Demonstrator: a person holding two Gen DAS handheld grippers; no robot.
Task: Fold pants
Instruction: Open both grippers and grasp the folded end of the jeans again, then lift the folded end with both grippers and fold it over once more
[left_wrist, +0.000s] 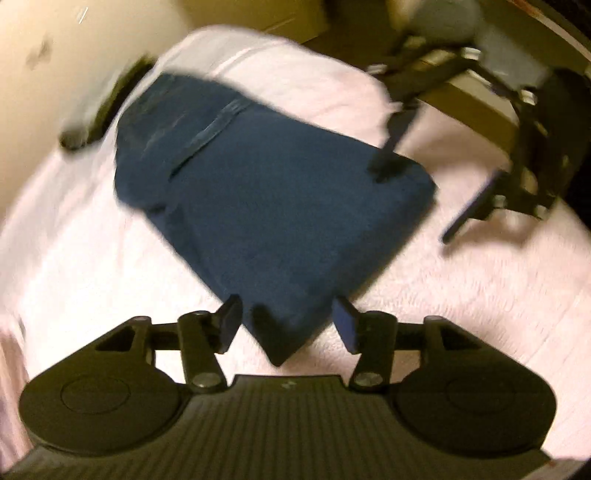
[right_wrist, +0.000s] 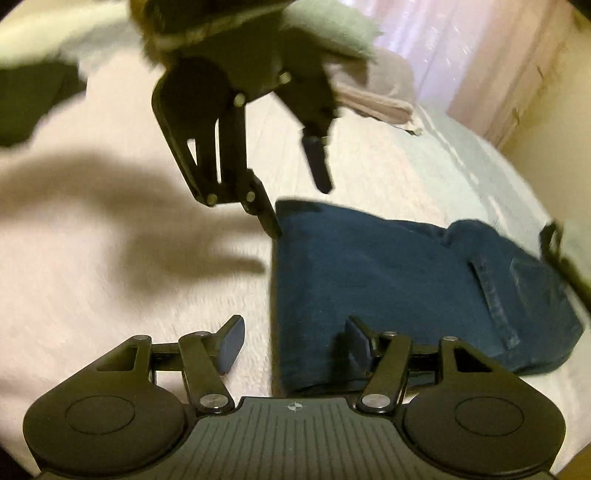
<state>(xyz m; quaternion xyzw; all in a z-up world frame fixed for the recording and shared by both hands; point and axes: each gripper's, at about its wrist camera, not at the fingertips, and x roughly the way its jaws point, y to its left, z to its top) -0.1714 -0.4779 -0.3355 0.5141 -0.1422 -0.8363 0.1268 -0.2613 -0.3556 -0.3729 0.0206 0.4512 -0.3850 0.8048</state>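
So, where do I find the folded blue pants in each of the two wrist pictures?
Left wrist view: the blue pants fill the centre, one corner pointing down between the open fingers of the left tool.
Right wrist view: the pants lie at centre right, their near edge between the open fingers of the right tool.
Shared landmark: the pale bedcover under the pants.

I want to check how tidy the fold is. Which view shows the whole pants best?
The left wrist view: the pants lie nearly whole mid-frame. The right wrist view shows them lower right, partly hidden behind one finger.
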